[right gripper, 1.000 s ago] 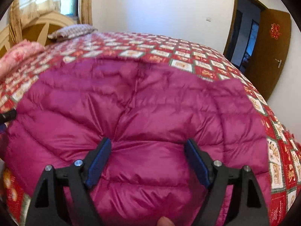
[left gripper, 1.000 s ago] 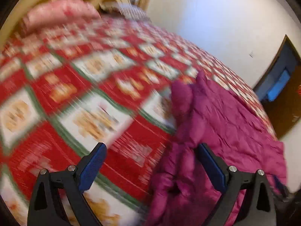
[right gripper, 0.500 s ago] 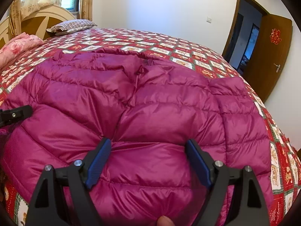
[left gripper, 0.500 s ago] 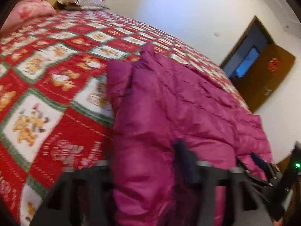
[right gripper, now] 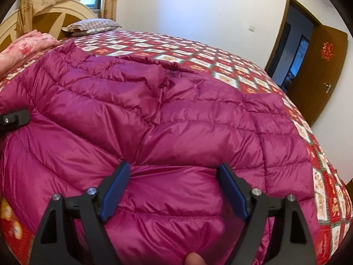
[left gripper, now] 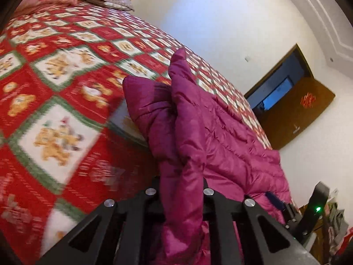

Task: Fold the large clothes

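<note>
A magenta puffer jacket point(right gripper: 176, 121) lies spread over the red patchwork bed quilt point(right gripper: 220, 59). My left gripper point(left gripper: 181, 181) is shut on the jacket's left edge point(left gripper: 183, 143), and the fabric stands up in a fold and hides the pads. That gripper's black body point(right gripper: 15, 119) shows at the left rim of the right wrist view. My right gripper point(right gripper: 174, 170) stands open over the near hem. Puffy fabric bulges between its blue pads point(right gripper: 114, 194) and creases run to the tips. A thumb tip point(right gripper: 194, 258) shows at the bottom.
A striped pillow point(right gripper: 92, 26) and a pink floral blanket point(right gripper: 28, 44) lie by the wooden headboard point(right gripper: 55, 19) at the far end. A brown door point(right gripper: 320, 70) stands open on the right. Bare quilt point(left gripper: 55, 88) stretches left of the jacket.
My left gripper swung onto the jacket's left edge and shut on it, raising a fold of fabric. The right gripper stays wide over the hem, barely shifted.
</note>
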`<state>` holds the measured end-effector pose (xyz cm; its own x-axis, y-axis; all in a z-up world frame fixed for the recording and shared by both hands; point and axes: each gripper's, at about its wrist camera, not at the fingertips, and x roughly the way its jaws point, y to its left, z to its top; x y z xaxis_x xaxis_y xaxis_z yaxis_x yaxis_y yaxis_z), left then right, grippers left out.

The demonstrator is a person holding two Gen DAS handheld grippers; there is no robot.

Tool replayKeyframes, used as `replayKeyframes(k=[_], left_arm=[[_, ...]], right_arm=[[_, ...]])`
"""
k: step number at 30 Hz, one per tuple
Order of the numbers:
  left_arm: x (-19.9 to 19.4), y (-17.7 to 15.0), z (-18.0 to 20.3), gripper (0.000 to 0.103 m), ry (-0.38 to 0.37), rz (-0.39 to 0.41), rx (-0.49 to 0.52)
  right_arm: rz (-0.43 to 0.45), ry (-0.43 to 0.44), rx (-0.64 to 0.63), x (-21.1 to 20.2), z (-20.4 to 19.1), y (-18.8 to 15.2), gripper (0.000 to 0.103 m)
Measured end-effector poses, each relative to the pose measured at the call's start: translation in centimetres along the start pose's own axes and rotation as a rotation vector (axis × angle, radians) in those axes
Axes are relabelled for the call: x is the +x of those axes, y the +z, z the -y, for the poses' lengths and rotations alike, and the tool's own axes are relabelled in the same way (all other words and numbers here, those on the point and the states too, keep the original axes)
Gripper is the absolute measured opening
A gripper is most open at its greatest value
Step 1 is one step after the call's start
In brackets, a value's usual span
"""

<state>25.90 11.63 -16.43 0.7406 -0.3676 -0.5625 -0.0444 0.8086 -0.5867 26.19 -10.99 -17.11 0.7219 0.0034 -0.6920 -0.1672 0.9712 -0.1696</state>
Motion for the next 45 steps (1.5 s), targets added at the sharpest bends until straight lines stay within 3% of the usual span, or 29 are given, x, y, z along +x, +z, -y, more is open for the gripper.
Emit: replayKeyframes(k=[5,7,10,15,19,22,27,29,34,37,39,41,43,45], left_arm=[[-3.6,1.2,-2.8,0.009,0.024,0.035,-0.051],[-5.3,1.9,-3.4,0.009,0.029,0.056,-0.059],[-8.2,3.1,-2.9,0.009,0.039,0.108,-0.035],[-11.4,5.3,1.7,0.009,0.057,0.201,0.101],[-11.8,5.9,8.9,0.009,0.085,0.239,0.309],[-10.4,4.8,15.4,0.009,0.105,0.247,0.497],[-3.9,-1.4,25.5,0.009,0.124,0.181,0.824],[-0.2,-5.3,28.1,0.01,0.17,0.163,0.975],[8.7,-12.4,29.1,0.011,0.263,0.069,1.179],[10.6,-15.3,29.8,0.022,0.302,0.09,1.253],[10.2,-16.7,30.4,0.045,0.306,0.11,1.312],[8.4,-18.1,31.2,0.081,0.295,0.188,1.369],[5.9,-18.5,31.7,0.087,0.256,0.247,1.386],[4.1,-18.4,32.2,0.091,0.228,0.258,1.379]], right_arm=[[0.021,0.126,-0.042,-1.4,-3.8,0.6,0.085],[0.032,0.205,-0.025,-2.6,-3.9,0.8,0.084],[0.1,0.239,-0.008,-5.4,-2.9,0.6,0.084],[0.144,0.191,0.148,-6.7,4.2,0.8,0.084],[0.13,0.09,0.296,-6.0,11.4,-0.1,0.084],[0.138,0.049,0.388,-6.5,15.3,-0.9,0.084],[0.143,-0.017,0.5,-6.6,20.5,-2.7,0.085],[0.137,-0.025,0.542,-6.5,22.1,-3.7,0.085],[0.111,-0.037,0.579,-6.0,24.0,-5.8,0.085],[0.089,-0.035,0.595,-5.5,24.8,-6.8,0.085],[0.08,-0.036,0.598,-5.1,25.2,-7.2,0.085],[0.075,-0.037,0.603,-4.8,25.4,-7.1,0.085],[0.077,-0.037,0.603,-4.7,25.6,-6.8,0.085],[0.081,-0.04,0.592,-4.8,25.5,-6.3,0.085]])
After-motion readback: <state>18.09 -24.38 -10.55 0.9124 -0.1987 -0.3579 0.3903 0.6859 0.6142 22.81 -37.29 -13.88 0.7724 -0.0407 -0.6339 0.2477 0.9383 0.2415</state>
